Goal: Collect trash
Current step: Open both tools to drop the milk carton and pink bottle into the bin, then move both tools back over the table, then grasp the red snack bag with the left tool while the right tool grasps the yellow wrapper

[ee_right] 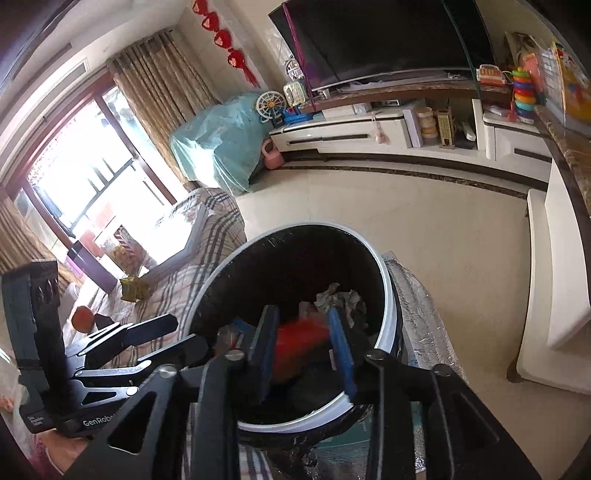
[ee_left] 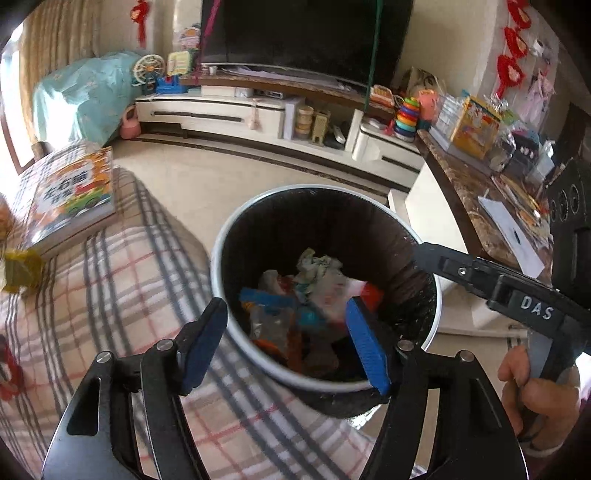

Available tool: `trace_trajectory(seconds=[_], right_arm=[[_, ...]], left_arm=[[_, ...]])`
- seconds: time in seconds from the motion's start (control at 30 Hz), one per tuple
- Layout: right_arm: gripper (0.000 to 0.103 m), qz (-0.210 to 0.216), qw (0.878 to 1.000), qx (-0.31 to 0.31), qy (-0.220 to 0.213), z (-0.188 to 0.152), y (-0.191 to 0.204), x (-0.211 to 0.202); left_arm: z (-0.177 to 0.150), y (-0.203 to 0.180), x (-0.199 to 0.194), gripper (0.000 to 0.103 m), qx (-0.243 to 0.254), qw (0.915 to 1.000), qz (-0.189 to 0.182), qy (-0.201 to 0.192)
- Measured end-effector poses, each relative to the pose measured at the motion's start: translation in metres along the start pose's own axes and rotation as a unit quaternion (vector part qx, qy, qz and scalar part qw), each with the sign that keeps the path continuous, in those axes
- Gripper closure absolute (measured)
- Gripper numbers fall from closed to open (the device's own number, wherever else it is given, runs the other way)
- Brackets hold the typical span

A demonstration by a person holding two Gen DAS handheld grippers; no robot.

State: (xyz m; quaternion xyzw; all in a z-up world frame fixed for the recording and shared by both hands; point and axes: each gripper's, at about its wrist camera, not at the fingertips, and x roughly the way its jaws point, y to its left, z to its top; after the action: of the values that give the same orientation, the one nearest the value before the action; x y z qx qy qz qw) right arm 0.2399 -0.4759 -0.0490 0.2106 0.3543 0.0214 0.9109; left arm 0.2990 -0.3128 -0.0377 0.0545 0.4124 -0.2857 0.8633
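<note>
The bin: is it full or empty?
Partly full. The bin holds crumpled paper and colourful wrappers at the bottom; its dark inner walls show above them.

Home living room: television (ee_left: 306, 33), toy-strewn TV cabinet (ee_left: 221, 114), plaid-covered sofa (ee_left: 122, 266).

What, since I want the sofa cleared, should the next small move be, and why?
Probably swing the left gripper toward the yellow wrapper on the plaid sofa. It hangs open and empty over the trash bin, and the red item looks already loose between the right gripper's pads.
</note>
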Motion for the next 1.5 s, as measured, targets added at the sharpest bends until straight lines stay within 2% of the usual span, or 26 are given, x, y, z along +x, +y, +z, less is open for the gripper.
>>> trace_trajectory(seconds=[0.03, 0.07, 0.1, 0.17, 0.27, 0.4, 0.6, 0.87, 1.0, 1.27, 1.37, 1.43, 1.5], right_arm=[[0.059, 0.001, 1.0, -0.001, -0.002, -0.001, 0.002, -0.002], [0.051, 0.003, 1.0, -0.001, -0.006, -0.002, 0.005, -0.004], [0.038, 0.005, 1.0, -0.001, -0.009, -0.004, 0.007, -0.006], [0.026, 0.014, 1.0, 0.002, -0.014, -0.008, 0.014, -0.01], [0.026, 0.025, 1.0, -0.002, -0.016, -0.012, 0.025, -0.011], [0.026, 0.042, 0.999, -0.014, -0.007, -0.019, 0.047, -0.006], [0.025, 0.062, 0.997, -0.038, 0.002, -0.031, 0.083, 0.004], [0.024, 0.089, 0.993, -0.066, 0.03, -0.046, 0.129, 0.028], [0.024, 0.096, 0.991, -0.085, 0.04, -0.053, 0.155, 0.042], [0.024, 0.114, 0.987, -0.097, 0.058, -0.05, 0.195, 0.08], [0.024, 0.116, 0.987, -0.094, 0.055, -0.043, 0.204, 0.095], [0.024, 0.113, 0.988, -0.09, 0.054, -0.038, 0.209, 0.105], [0.024, 0.114, 0.988, -0.086, 0.054, -0.033, 0.211, 0.114]], left_arm=[[-0.005, 0.004, -0.004, 0.031, -0.005, 1.0, 0.002, -0.003], [-0.009, 0.008, -0.007, 0.031, -0.009, 0.9999, 0.003, -0.006], [-0.016, 0.014, -0.012, 0.03, -0.016, 0.9998, 0.006, -0.009], [-0.028, 0.025, -0.021, 0.029, -0.026, 0.9995, 0.011, -0.011], [-0.049, 0.047, -0.038, 0.024, -0.058, 0.9977, 0.029, -0.02], [-0.081, 0.079, -0.06, 0.023, -0.1, 0.9936, 0.045, -0.027], [-0.11, 0.121, -0.087, 0.023, -0.146, 0.9865, 0.065, -0.034], [-0.137, 0.163, -0.111, 0.023, -0.174, 0.9782, 0.103, -0.046], [-0.147, 0.185, -0.114, 0.023, -0.194, 0.9738, 0.11, -0.042], [-0.128, 0.213, -0.109, 0.023, -0.204, 0.9696, 0.127, -0.048], [-0.115, 0.223, -0.099, 0.021, -0.204, 0.9687, 0.133, -0.048], [-0.109, 0.231, -0.09, 0.021, -0.212, 0.9685, 0.122, -0.047], [-0.101, 0.236, -0.082, 0.021, -0.21, 0.9669, 0.137, -0.046]])
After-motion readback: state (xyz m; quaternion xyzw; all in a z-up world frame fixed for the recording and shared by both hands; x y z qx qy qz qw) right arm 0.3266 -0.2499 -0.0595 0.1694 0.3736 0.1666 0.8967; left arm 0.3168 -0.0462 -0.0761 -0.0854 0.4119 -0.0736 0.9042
